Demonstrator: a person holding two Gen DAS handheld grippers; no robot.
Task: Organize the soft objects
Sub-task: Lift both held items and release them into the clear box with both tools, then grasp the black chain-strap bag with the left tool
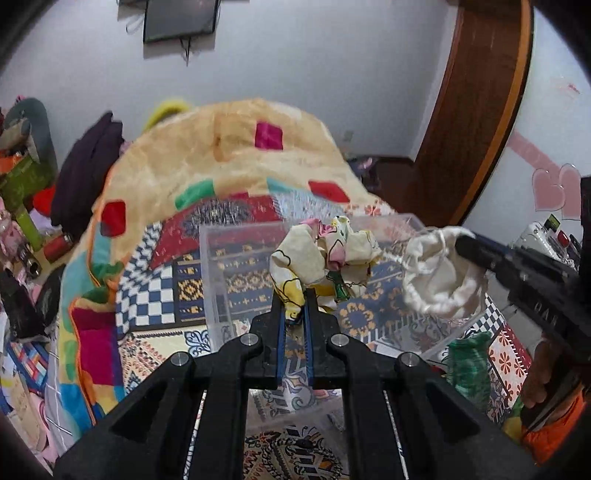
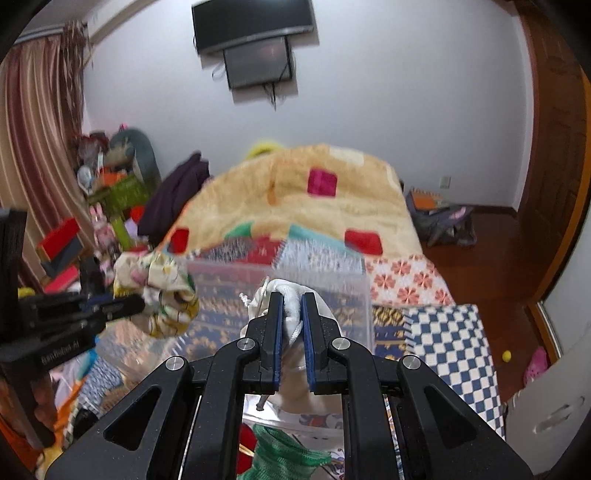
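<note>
My left gripper [image 1: 294, 295] is shut on a crumpled cream cloth with a cartoon print [image 1: 325, 254], held up over a clear plastic box [image 1: 236, 236] on the bed. The cloth also shows at the left of the right wrist view [image 2: 162, 291]. My right gripper [image 2: 292, 301] is shut on a white drawstring pouch [image 2: 291, 295], also held above the box [image 2: 280, 273]. In the left wrist view the pouch [image 1: 439, 273] hangs from the right gripper [image 1: 461, 243] at the right. A green knitted item [image 2: 284, 454] lies below the right gripper and shows in the left wrist view [image 1: 469, 365].
The box sits on a patterned quilt [image 1: 155, 258] on a bed with a beige blanket [image 2: 295, 206]. Toys and boxes [image 2: 110, 206] crowd the left side. A wooden door [image 1: 480, 110] and wood floor [image 2: 480, 251] lie to the right. A TV [image 2: 255, 26] hangs on the wall.
</note>
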